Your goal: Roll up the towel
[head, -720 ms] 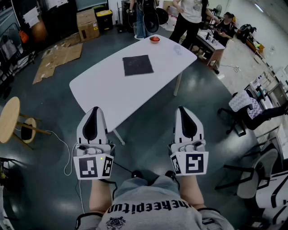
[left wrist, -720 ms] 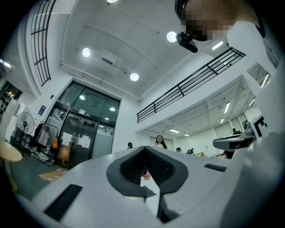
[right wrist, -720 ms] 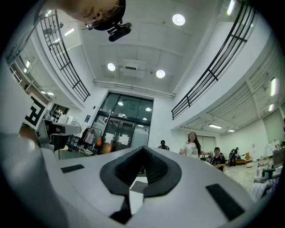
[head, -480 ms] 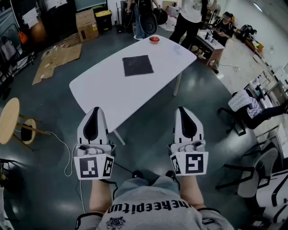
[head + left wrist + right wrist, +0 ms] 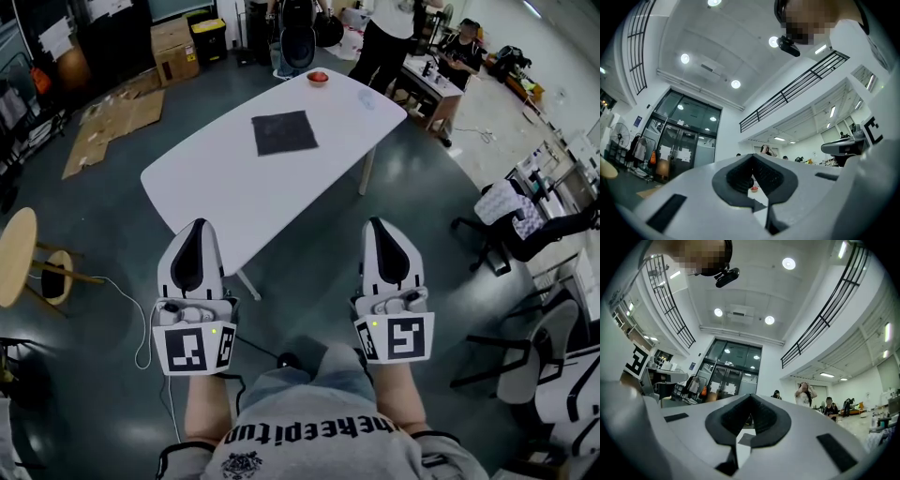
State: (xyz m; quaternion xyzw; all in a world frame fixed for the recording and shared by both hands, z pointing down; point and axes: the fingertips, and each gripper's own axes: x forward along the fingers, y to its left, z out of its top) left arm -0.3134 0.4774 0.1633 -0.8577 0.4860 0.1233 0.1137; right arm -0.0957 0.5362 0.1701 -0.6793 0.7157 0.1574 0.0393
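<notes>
Ahead of both jaws: we see the towel (image 5: 285, 132), a dark square lying flat on the white table (image 5: 202, 187), well apart from either gripper and beyond the table's near edge.
Left gripper (image 5: 196, 230): jaws pressed together with nothing between them, tips aimed slightly upward and short of the table.
Right gripper (image 5: 381, 225): jaws likewise closed and empty, abreast of its partner, over bare floor.
Beyond the towel: a small red bowl (image 5: 319, 77) sits at the table's far end, apart from the cloth.
Below and left of the left jaws: a pale cable (image 5: 141, 319) loops across the floor.
Stage, as we judge it: approach only; no rolling is begun.
Risk one: we judge that jaws left closed on arrival would shove the thin cloth across the smooth top rather than lift an edge.
Risk two: uneven travel of the two grippers would probably skew the roll into a cone.
Risk three: stepping forward, we could catch the cable or knock the table, shifting the towel.
</notes>
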